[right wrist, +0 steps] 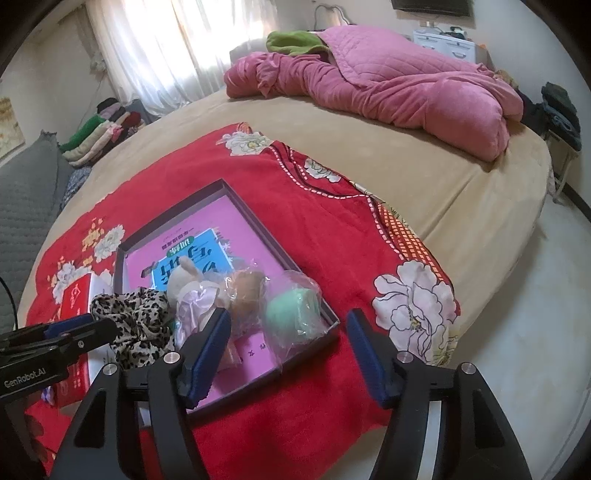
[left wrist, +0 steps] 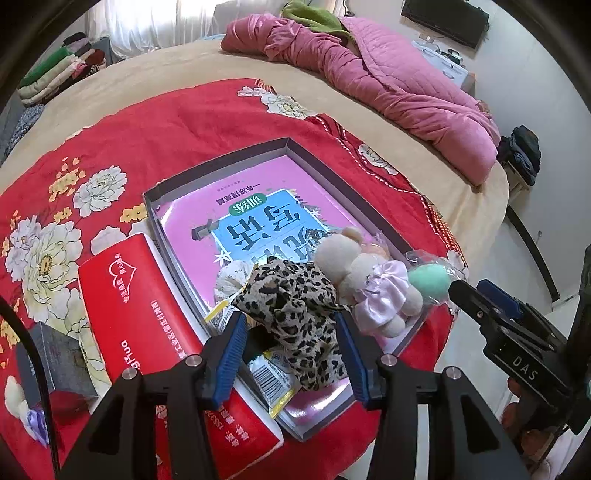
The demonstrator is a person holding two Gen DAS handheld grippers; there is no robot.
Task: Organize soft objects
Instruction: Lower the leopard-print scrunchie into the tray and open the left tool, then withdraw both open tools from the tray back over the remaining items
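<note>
On a bed (right wrist: 424,177) spread with a red floral blanket (left wrist: 192,125), we hold two grippers over a shallow grey box (left wrist: 221,166) lined with a pink book (left wrist: 258,206). Our left gripper (left wrist: 291,354) hangs at the near end of the box, its blue-padded jaws set wide on either side of a leopard-print scrunchie (left wrist: 295,299); the cloth fills the gap, but we cannot tell whether the pads touch it. Just right of the scrunchie lies a cream plush toy (left wrist: 354,266) with a pale pink satin ruffle, and beyond that a mint-green sponge (left wrist: 428,280) in a clear plastic bag, at the box's near right corner. A small cream fabric bundle (left wrist: 231,277) sits just beyond the scrunchie, and yellow-edged packets (left wrist: 273,384) lie beneath it.

Our right gripper (right wrist: 288,350) stands at the near right of the box, jaws wide and empty, with the bagged sponge just beyond them. A red tissue pack (left wrist: 147,325) lies against the box's left wall. At the far end of the bed, a pink quilt (left wrist: 388,81) is bunched up with a green blanket (left wrist: 314,14), and folded clothes (right wrist: 99,129) are stacked at far left.
</note>
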